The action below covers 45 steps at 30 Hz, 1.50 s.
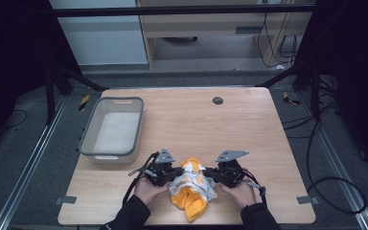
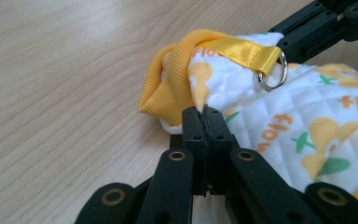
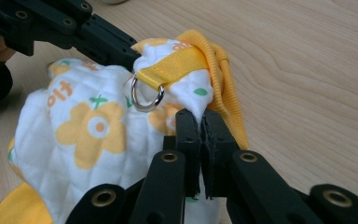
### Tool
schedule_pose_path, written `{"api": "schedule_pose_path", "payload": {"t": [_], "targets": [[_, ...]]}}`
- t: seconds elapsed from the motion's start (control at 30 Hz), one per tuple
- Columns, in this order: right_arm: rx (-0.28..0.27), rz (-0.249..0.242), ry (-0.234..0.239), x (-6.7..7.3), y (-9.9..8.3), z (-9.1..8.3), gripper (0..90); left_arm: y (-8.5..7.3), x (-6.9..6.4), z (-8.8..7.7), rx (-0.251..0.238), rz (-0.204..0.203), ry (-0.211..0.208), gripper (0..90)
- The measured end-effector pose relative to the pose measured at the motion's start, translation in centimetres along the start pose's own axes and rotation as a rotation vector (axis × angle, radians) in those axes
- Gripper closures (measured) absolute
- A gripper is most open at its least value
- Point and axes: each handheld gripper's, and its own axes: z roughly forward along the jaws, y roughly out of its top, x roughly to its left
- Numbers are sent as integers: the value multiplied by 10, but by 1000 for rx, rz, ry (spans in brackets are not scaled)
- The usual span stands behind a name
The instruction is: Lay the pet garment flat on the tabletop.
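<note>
Quilted bib, white with yellow flower print and yellow ribbed trim, is seen in the high view bunched at the near-centre edge of the counter, held between the two tools. The left tool is placed on its left side, the right tool on its right; both are touching it, so neither hand is nearer. Its long axis is judged to run front to back, with a yellow tail pointing toward the person. A grey bin is seen well apart at the left, and a dark round cap far across the counter.

Left gripper view: the left tool is closed on a pinched fold of the bib, no gap visible between the jaws. The cloth extends right and away from the tool. A yellow strap with a metal ring lies on top, pointed toward the other tool.

Right gripper view: the right tool is clamped on a fold of the bib beside the ribbed trim. The cloth is spread left of the tool; strap and ring sit just beyond the jaws. The left tool is seen touching the far edge.

Any coming move is judged to turn on the opposed side grips: pulling apart would spread the cloth across.
</note>
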Motion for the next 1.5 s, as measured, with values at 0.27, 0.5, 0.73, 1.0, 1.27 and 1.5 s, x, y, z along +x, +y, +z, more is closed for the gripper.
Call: {"api": "schedule_pose_path", "payload": {"t": [0.27,0.5,0.73,1.0,1.27,1.5], "targets": [[-41,-4,0,1,3,-10,872,6,-5,-11,-28,19,19,896],[-97,-18,1,3,9,-19,880,12,-8,-22,-69,20,32,896],[-140,-17,-4,5,14,-25,881,18,-13,-31,-117,16,57,897],[-193,-20,-22,5,23,-29,882,27,-16,-41,-166,34,92,896],[-241,-21,-38,5,33,-33,883,38,-15,-46,-217,16,124,896],[-300,-27,-65,5,45,-37,883,50,-15,-53,-264,31,177,896]]}}
